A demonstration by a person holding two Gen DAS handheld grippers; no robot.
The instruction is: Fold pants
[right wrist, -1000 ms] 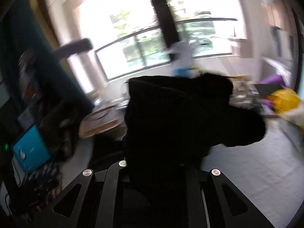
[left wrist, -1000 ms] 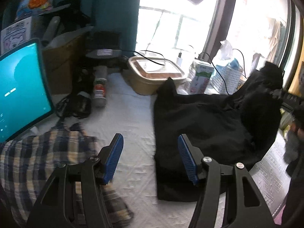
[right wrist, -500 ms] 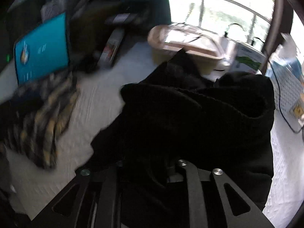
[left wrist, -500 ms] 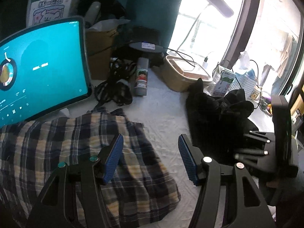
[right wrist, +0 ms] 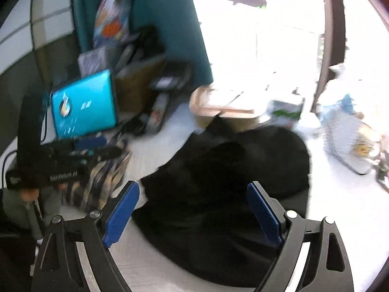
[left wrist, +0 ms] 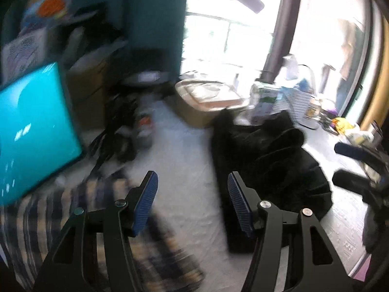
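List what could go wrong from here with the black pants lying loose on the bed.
1. The black pants lie in a rumpled heap, both grippers open and off them, so the fold may slump or set crooked.
2. The plaid garment lies close beside them; a low grasp by the left gripper might snag it.
3. The lidded tub and carton stand at the pants' far edge and could be knocked.

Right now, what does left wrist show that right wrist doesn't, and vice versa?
Only left wrist: the left tongs close up, open and empty, and the right tongs seen from the side.

Only right wrist: the right tongs close up, open over the black pants, and the hand gripping the left tool.

Both: black pants, plaid garment, teal screen, tan lidded box.
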